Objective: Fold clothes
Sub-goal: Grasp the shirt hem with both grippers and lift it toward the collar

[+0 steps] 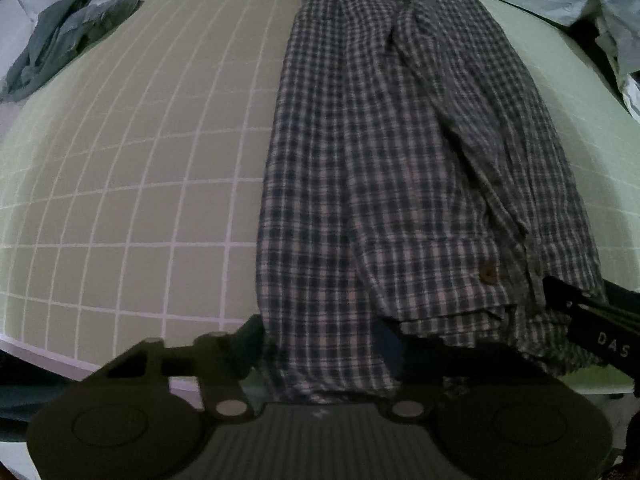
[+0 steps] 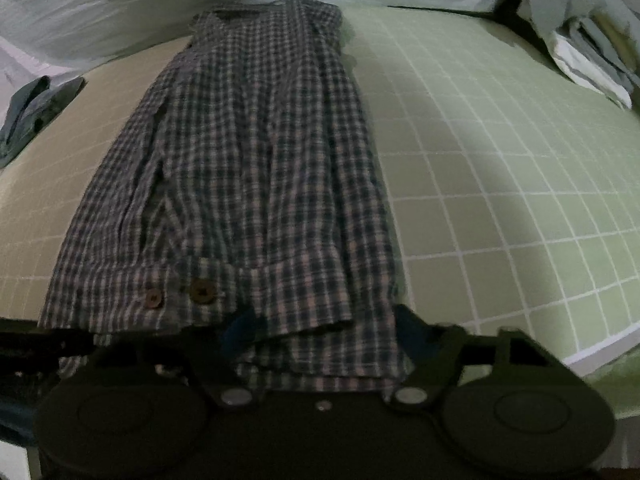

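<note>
On the mat: shirt (image 1: 384, 168), plaid, lies lengthwise down the middle, folded into a long narrow strip, collar end far from me, hem end at my tongs.
Mat (image 1: 140, 184): pale green with a white grid, bare on both sides of the shirt.
Shirt's near end: hangs over the mat's near edge toward me; several layers of cloth stacked there.
Buttons (image 2: 202, 291): 2 brown ones side by side on a cuff band at the near end, seen from my right wrist; 1 shows from my left wrist.
Sleeve (image 1: 492, 132): folded in along the shirt's right side in the left wrist view, running its length.
Left tongs (image 1: 320, 344): tilted steeply down at the shirt's near end, hem cloth draped between the 2 fingers; jaws about half apart; I cannot tell whether the pads press the cloth.
Right tongs (image 2: 324, 336): over the same near end, on the other corner, layered cloth between the fingers; jaws partly apart; grip likewise unclear, that part is dark.
Right tongs from the left wrist: a dark finger with white letters at the shirt's right corner.
Grey garment (image 1: 60, 40): crumpled at the mat's far left corner, well apart from the shirt.
Pale bedding (image 2: 120, 8): beyond the mat's far edge.
Folded stack (image 2: 592, 60): far right, beside the mat.
</note>
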A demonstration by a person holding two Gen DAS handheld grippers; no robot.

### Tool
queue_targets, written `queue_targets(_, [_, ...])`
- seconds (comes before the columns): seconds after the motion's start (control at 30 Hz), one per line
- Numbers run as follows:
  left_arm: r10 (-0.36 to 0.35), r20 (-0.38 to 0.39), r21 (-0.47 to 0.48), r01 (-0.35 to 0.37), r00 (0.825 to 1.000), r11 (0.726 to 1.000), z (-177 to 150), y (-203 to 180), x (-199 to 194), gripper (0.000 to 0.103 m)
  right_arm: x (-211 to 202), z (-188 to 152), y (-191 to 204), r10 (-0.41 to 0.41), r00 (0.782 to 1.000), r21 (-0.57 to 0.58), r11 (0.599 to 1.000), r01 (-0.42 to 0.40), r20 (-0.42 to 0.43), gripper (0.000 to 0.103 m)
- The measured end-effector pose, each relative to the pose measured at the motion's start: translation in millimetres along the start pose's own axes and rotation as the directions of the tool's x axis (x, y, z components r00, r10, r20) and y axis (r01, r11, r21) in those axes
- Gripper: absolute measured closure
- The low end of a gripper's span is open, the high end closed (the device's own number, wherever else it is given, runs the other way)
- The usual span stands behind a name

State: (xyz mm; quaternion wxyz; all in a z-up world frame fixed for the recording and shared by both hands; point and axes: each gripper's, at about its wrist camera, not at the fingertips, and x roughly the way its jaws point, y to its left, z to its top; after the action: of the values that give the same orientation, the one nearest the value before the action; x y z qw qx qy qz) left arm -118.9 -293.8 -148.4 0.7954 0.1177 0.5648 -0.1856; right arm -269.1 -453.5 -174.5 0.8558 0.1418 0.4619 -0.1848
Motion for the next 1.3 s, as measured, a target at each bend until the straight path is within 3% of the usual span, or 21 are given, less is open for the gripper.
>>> queue_targets(0.03, [-0.005,0.007,0.001,0.005,1.000,1.000,0,0,-1,0.063,-1,0,2,0.016,1.000,-0.012,1.000,-0.016,0.004,0.058])
queue_targets(0.1, [-0.034,0.011,0.017,0.034,0.999,0.999,1,0,-2,0.099,-3,0,5,0.032,0.999,-0.033,0.999,-0.032,0.004,0.070])
queue_targets(0.13, [-0.055,0.008,0.032,0.055,0.998,0.998,1,1,-3,0.099,-4,1,5,0.041,0.999,-0.043,0.998,-0.041,0.002,0.084])
queue_targets(0.17, [-0.075,0.004,0.045,0.074,0.997,0.996,1,2,-5,0.100,-5,2,6,0.050,0.999,-0.054,0.997,-0.050,-0.001,0.091])
queue_targets(0.33, [-0.132,0.021,0.026,0.132,0.991,0.991,12,20,-32,0.101,-36,9,-13,0.132,0.991,0.011,0.991,-0.132,0.000,0.100])
queue_targets(0.5, [-0.162,0.112,-0.045,0.168,0.980,0.985,44,30,-56,0.101,-58,37,-24,0.216,0.973,0.053,0.974,-0.220,0.078,0.100])
queue_targets(0.67, [-0.198,0.207,-0.071,0.217,0.958,0.974,95,21,-69,0.101,-56,75,-33,0.270,0.948,0.073,0.956,-0.285,0.170,0.100])
queue_targets(0.8, [-0.197,0.267,-0.098,0.230,0.943,0.968,131,19,-68,0.101,-46,110,-38,0.276,0.935,0.104,0.947,-0.304,0.223,0.100])
queue_targets(0.93, [-0.179,0.302,-0.190,0.243,0.936,0.951,172,28,-48,0.101,-21,150,-51,0.257,0.934,0.181,0.935,-0.306,0.250,0.100])
queue_targets(1.03, [-0.133,0.326,-0.255,0.222,0.936,0.941,195,42,-44,0.093,4,182,-55,0.213,0.942,0.207,0.941,-0.269,0.259,0.097])
queue_targets(1.07, [-0.104,0.329,-0.265,0.197,0.939,0.944,204,43,-44,0.081,9,193,-56,0.199,0.942,0.209,0.943,-0.259,0.270,0.094])
queue_targets(1.1, [-0.084,0.338,-0.269,0.182,0.937,0.946,211,44,-45,0.073,13,203,-55,0.186,0.941,0.210,0.945,-0.250,0.283,0.082])
queue_targets(1.13, [-0.081,0.358,-0.263,0.183,0.930,0.947,216,47,-49,0.069,13,210,-55,0.162,0.939,0.207,0.950,-0.232,0.304,0.062])
queue_targets(1.2, [-0.079,0.390,-0.243,0.185,0.917,0.952,218,51,-56,0.041,7,216,-53,0.118,0.932,0.190,0.963,-0.192,0.344,0.052])
queue_targets(1.3, [-0.059,0.392,-0.203,0.149,0.918,0.968,213,55,-56,0.032,4,214,-51,0.082,0.932,0.172,0.973,-0.151,0.353,0.049])
